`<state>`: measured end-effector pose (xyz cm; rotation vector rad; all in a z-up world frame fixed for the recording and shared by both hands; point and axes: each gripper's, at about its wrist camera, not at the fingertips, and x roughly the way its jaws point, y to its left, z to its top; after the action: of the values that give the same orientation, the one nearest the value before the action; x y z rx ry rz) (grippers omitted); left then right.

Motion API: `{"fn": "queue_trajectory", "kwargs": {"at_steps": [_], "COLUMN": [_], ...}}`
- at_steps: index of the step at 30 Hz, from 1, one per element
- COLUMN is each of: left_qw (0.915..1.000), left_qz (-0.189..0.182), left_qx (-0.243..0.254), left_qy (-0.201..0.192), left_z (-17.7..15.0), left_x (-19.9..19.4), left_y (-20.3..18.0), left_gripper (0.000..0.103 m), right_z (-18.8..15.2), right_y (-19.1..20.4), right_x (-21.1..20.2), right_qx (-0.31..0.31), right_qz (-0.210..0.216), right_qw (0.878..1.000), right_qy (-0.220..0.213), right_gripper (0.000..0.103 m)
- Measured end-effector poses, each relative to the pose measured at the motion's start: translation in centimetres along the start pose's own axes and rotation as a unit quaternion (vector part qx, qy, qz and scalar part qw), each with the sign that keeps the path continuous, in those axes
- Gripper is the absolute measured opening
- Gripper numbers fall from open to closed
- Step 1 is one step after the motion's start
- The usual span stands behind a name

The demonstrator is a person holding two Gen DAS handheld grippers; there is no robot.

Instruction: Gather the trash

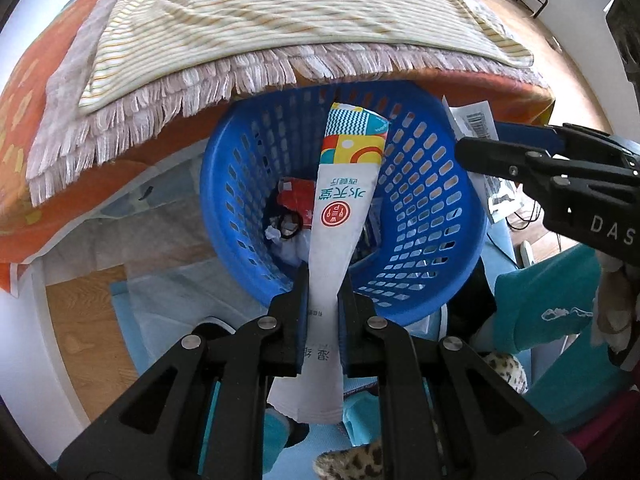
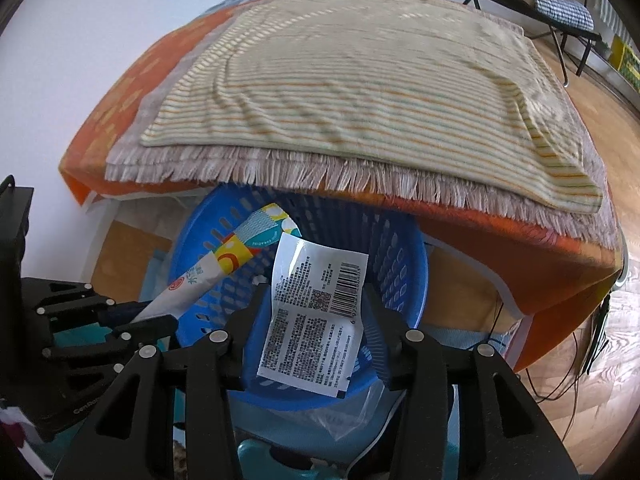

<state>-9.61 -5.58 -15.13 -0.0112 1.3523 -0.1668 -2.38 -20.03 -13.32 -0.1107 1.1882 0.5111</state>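
1. Bed (image 2: 360, 92) draped in orange sheet and striped blanket, overhanging far rim of blue basket (image 1: 432, 216).
2. Basket on floor, red and white scraps at bottom.
3. Left claw (image 1: 324, 300) clamped on long wet-wipe sachet (image 1: 344, 208) above basket.
4. Right claw (image 2: 316, 320) pinching barcode-printed wrapper (image 2: 316, 312) over basket.

A bed (image 2: 500, 264) with an orange cover carries a fringed blanket (image 2: 280, 172) and striped sheet (image 2: 360, 80). White wall (image 2: 100, 20) left; wooden floor (image 2: 600, 80) and black chair (image 2: 540, 0) far right.
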Motion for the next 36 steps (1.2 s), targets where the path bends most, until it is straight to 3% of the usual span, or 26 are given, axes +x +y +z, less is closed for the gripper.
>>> {"fn": "queue_trajectory", "kwargs": {"at_steps": [6, 11, 13, 24, 36], "left_qw": [1.0, 0.9997, 0.9995, 0.9987, 0.9951], "left_qz": [0.002, 0.007, 0.006, 0.002, 0.017], "left_qx": [-0.007, -0.015, -0.019, -0.026, -0.026], "left_qy": [-0.004, -0.016, -0.023, -0.045, -0.094], "left_z": [1.0, 1.4, 1.6, 2.4, 4.1], "left_x": [0.1, -0.2, -0.5, -1.7, -4.6], "left_y": [0.0, 0.2, 0.4, 1.0, 1.4], "left_gripper": [0.01, 0.025, 0.041, 0.041, 0.041], "right_z": [0.3, 0.6, 0.7, 1.0, 2.0], "right_y": [-0.3, -0.3, -0.4, -1.0, -1.2], "right_x": [0.7, 0.8, 0.8, 0.7, -0.8], "right_qx": [0.01, 0.012, 0.014, 0.031, 0.028], "right_qz": [0.0, -0.002, -0.001, 0.0, 0.0], "right_qw": [1.0, 1.0, 1.0, 0.999, 1.0], "right_qy": [0.006, 0.005, 0.006, 0.009, -0.005], "right_gripper": [0.047, 0.052, 0.055, 0.055, 0.056]}}
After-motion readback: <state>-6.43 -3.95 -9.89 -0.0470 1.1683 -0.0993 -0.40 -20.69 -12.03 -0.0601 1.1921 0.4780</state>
